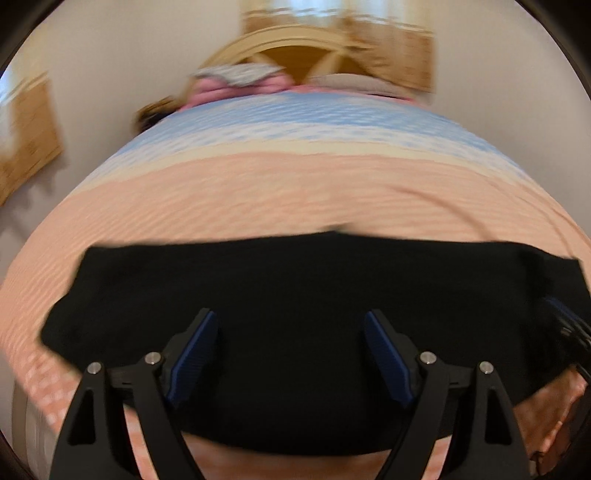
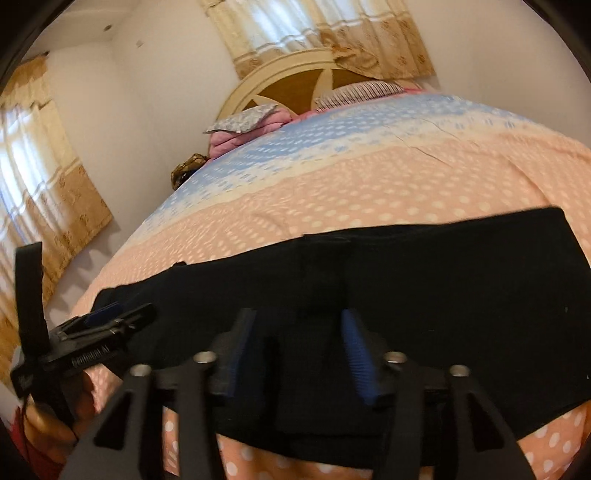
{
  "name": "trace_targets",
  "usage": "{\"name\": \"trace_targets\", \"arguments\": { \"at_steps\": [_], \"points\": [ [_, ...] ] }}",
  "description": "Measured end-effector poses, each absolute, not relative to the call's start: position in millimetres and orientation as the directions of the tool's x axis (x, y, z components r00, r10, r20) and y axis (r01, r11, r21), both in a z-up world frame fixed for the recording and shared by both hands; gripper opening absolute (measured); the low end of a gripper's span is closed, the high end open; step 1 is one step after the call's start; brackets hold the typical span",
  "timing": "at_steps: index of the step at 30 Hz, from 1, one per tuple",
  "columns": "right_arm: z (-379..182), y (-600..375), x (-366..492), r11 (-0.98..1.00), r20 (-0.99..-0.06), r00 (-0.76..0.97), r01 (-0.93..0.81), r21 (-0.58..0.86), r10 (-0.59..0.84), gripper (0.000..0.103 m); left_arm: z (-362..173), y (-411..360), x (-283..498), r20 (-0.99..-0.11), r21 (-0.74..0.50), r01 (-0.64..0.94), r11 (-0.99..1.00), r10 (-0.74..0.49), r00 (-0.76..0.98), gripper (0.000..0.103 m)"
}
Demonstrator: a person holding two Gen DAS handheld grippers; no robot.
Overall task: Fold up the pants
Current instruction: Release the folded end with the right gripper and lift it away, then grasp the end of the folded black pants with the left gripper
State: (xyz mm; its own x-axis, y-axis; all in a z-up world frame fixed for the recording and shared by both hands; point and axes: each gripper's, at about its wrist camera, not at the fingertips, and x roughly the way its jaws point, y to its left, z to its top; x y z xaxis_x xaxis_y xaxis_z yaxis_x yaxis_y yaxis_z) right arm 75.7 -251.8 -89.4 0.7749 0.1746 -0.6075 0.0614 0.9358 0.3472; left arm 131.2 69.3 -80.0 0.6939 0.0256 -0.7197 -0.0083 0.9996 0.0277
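Black pants (image 1: 295, 280) lie flat in a wide band across the near part of the bed; the right wrist view shows them (image 2: 424, 280) from the other end. My left gripper (image 1: 290, 317) hovers over their near half, jaws wide apart, open, nothing pinched. It also shows in the right wrist view as the left gripper (image 2: 110, 321) at the pants' left end. My right gripper (image 2: 299, 317) is open above the dark cloth, its blue pads clear of it. The right gripper (image 1: 569, 325) peeks in at the left wrist view's right edge.
The bed sheet (image 2: 369, 184) is peach with white dots and has a blue band farther back. Pillows (image 2: 247, 122) and a folded pink blanket lie by the curved headboard (image 2: 295, 85). Curtains (image 2: 332, 33) hang behind. Floor (image 2: 92, 251) runs left of the bed. A hand (image 2: 48, 424) holds the left gripper.
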Motion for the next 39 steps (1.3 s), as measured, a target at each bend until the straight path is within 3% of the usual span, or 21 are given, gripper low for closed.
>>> {"name": "trace_targets", "arguments": {
  "at_steps": [5,9,13,18,24,26,30,33,37,39],
  "points": [
    [-93,-211,76,0.992,-0.625,0.780,0.072,0.104,0.008,0.076,-78,153,123,-0.705,0.025,-0.210,0.977,0.167,0.689,0.085],
    [-96,-199,78,0.996,-0.628,0.776,0.081,0.024,-0.048,0.082,-72,210,106,-0.683,-0.032,-0.345,0.938,0.231,0.693,0.085],
    [-95,-203,78,0.994,-0.625,0.781,0.084,0.065,-0.025,0.083,-72,251,92,-0.667,-0.192,-0.416,0.889,0.192,0.720,0.085],
    [-95,-207,78,0.992,-0.624,0.781,0.080,0.094,-0.004,0.083,-80,254,94,-0.652,-0.358,-0.379,0.853,0.062,0.755,0.085],
    [-94,-209,77,0.990,-0.626,0.780,0.075,0.119,0.016,0.083,-109,230,109,-0.715,-0.404,-0.380,0.832,-0.029,0.698,0.084],
    [-93,-211,75,0.987,-0.625,0.780,0.074,0.142,0.032,0.083,-109,222,100,-0.707,-0.389,-0.391,0.834,0.001,0.707,0.084],
    [-93,-214,74,0.981,-0.621,0.782,0.074,0.178,0.054,0.083,-105,220,101,-0.693,-0.437,-0.363,0.823,-0.050,0.720,0.082],
    [-93,-215,74,0.980,-0.621,0.782,0.072,0.184,0.059,0.083,-108,237,104,-0.665,-0.514,-0.374,0.772,-0.084,0.742,0.068],
    [-92,-219,75,0.972,-0.618,0.782,0.072,0.223,0.084,0.083,-110,249,100,-0.659,-0.537,-0.385,0.750,-0.088,0.747,0.027],
    [-91,-222,74,0.964,-0.614,0.783,0.073,0.256,0.103,0.083,-107,247,97,-0.649,-0.537,-0.369,0.759,-0.091,0.756,0.023]
  ]
}}
